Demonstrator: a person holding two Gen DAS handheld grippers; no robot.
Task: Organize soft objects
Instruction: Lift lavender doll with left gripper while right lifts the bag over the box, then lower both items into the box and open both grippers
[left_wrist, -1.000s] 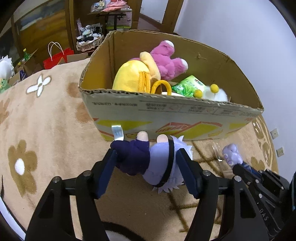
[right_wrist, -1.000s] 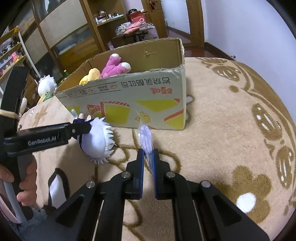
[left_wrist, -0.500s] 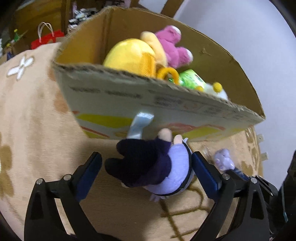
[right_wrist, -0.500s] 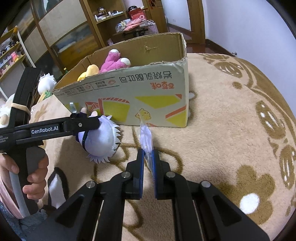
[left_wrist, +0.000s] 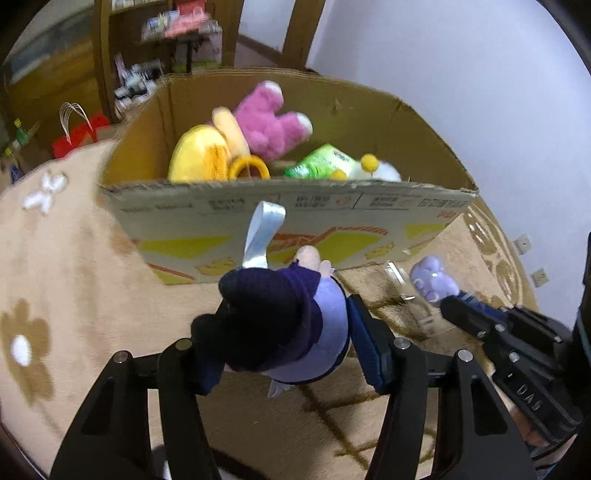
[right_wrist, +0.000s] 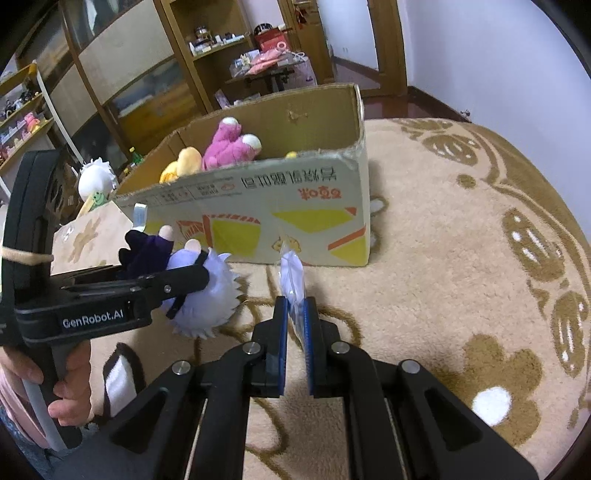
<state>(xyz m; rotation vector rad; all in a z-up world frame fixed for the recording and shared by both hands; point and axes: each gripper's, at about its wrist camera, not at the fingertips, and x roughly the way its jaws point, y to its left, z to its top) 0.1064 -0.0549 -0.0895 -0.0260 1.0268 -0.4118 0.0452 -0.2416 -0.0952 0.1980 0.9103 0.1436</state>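
Note:
My left gripper (left_wrist: 284, 347) is shut on a plush doll (left_wrist: 280, 325) with a dark purple body and spiky white hair, held above the rug in front of the cardboard box (left_wrist: 295, 225). The doll (right_wrist: 195, 288) and left gripper (right_wrist: 177, 282) also show in the right wrist view. My right gripper (right_wrist: 294, 321) is shut on a small lilac toy in a clear plastic bag (right_wrist: 292, 273), which also shows in the left wrist view (left_wrist: 432, 277). The box (right_wrist: 280, 206) holds a pink plush (left_wrist: 269, 125), a yellow plush (left_wrist: 199, 158), a green packet (left_wrist: 321, 162).
A beige rug with brown flowers (right_wrist: 461, 258) covers the floor. Wooden shelves (right_wrist: 122, 74) and a small cluttered table (right_wrist: 269, 66) stand behind the box. A white spiky plush (right_wrist: 96, 177) sits at the far left. A red bag (left_wrist: 77, 133) lies beyond the rug.
My left gripper has risen with the doll, nearer the box's front wall, and now grips it tighter. My right gripper has lifted slightly with the bagged toy.

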